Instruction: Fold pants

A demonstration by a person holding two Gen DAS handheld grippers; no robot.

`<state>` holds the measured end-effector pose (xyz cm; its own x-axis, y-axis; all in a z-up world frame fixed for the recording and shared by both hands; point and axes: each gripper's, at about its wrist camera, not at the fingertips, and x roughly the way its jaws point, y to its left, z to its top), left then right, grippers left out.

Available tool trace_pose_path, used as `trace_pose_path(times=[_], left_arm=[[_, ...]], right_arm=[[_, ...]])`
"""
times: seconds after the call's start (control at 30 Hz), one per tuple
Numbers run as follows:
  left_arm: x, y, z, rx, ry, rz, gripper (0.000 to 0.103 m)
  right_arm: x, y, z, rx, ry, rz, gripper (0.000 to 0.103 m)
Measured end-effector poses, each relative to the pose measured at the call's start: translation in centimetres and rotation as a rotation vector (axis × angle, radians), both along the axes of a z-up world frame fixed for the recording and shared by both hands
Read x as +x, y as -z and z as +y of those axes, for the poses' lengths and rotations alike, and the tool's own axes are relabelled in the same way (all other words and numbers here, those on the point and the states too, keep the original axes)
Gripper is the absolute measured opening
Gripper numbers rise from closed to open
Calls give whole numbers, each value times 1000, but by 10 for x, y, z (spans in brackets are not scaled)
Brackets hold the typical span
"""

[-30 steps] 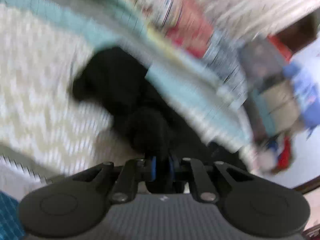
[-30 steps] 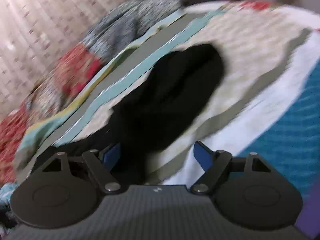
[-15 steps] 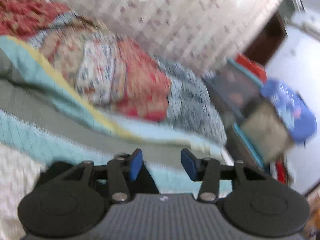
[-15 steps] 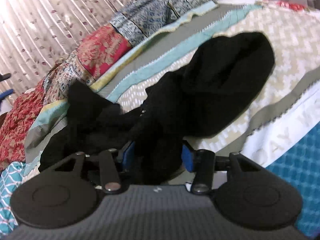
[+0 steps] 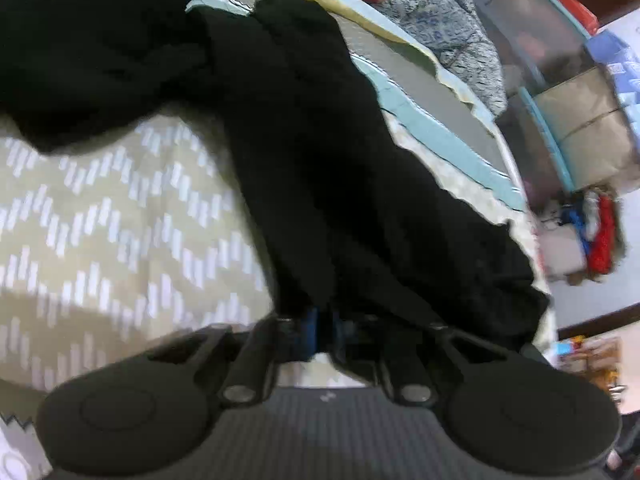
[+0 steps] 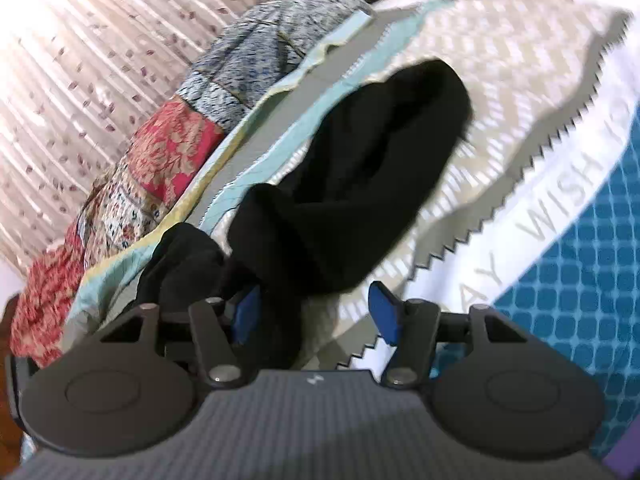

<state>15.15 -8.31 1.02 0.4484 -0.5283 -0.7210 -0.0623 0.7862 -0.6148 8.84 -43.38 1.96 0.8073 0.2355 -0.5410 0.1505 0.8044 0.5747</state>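
Note:
The black pants (image 5: pixel 320 152) lie crumpled on a bed cover with a beige zigzag pattern (image 5: pixel 100 220). My left gripper (image 5: pixel 324 332) is shut on a fold of the pants, and the cloth stretches away from it across the bed. In the right wrist view the pants (image 6: pixel 360 184) lie in a bunched heap. My right gripper (image 6: pixel 314 316) is open, its blue fingers (image 6: pixel 382 314) apart, with a strand of the black cloth lying between them.
A patchwork quilt (image 6: pixel 172 148) and a curtain (image 6: pixel 72 60) lie behind the bed. Storage boxes (image 5: pixel 580 132) and clutter stand beyond the bed's far right side. The cover's white and blue border (image 6: pixel 580 240) runs at the right.
My left gripper was open half a second ago and is now shut on the pants. My right gripper has opened wider, and the cloth it pinched now lies loose between its fingers.

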Motion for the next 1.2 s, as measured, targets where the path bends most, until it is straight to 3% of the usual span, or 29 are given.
trace_pose_path(times=[0.13, 0.2, 0.27, 0.37, 0.4, 0.5, 0.53, 0.6, 0.67, 0.77, 0.8, 0.9, 1.0, 1.07, 1.1, 1.17, 1.2], left_arm=[[-29, -43, 36, 13, -14, -118, 6], [-59, -67, 75, 23, -72, -177, 6], [-100, -88, 126, 33, -165, -213, 6], [-159, -97, 193, -11, -297, -182, 5], [-177, -98, 209, 10, -352, -173, 2], [-232, -104, 247, 259, -560, -188, 2], [-244, -102, 261, 250, -629, -168, 2], [-260, -89, 284, 145, -705, -121, 2], [-262, -77, 286, 123, -694, -85, 2], [-240, -50, 263, 86, -601, -21, 8], [-232, -42, 254, 63, -570, -8, 14], [-202, -14, 221, 15, -478, 58, 54], [-174, 2, 190, -4, -392, 83, 60], [-168, 12, 173, -31, -364, 93, 75], [-163, 14, 170, -41, -362, 95, 77], [-155, 15, 162, -64, -346, 85, 68], [-152, 15, 160, -55, -350, 89, 50]], right_arm=[[-12, -28, 29, -264, 8, -106, 62], [-17, -33, 45, -330, -33, -123, 62], [-19, -36, 52, -342, -75, -130, 63], [-22, -38, 60, -297, -125, -147, 63], [-22, -39, 65, -289, -131, -147, 63], [-15, -40, 87, -296, -128, -143, 63], [-11, -39, 89, -305, -135, -138, 63], [-2, -38, 97, -339, -159, -121, 63], [6, -39, 106, -384, -211, -133, 63], [25, -38, 130, -524, -333, -139, 63], [31, -37, 138, -558, -364, -131, 63], [54, -29, 151, -530, -492, -79, 64], [75, -7, 167, -566, -565, 30, 71], [83, 8, 171, -633, -561, 80, 53], [85, 9, 168, -658, -541, 73, 31], [91, -8, 146, -585, -480, 57, 30], [91, -22, 133, -571, -422, 27, 30]])
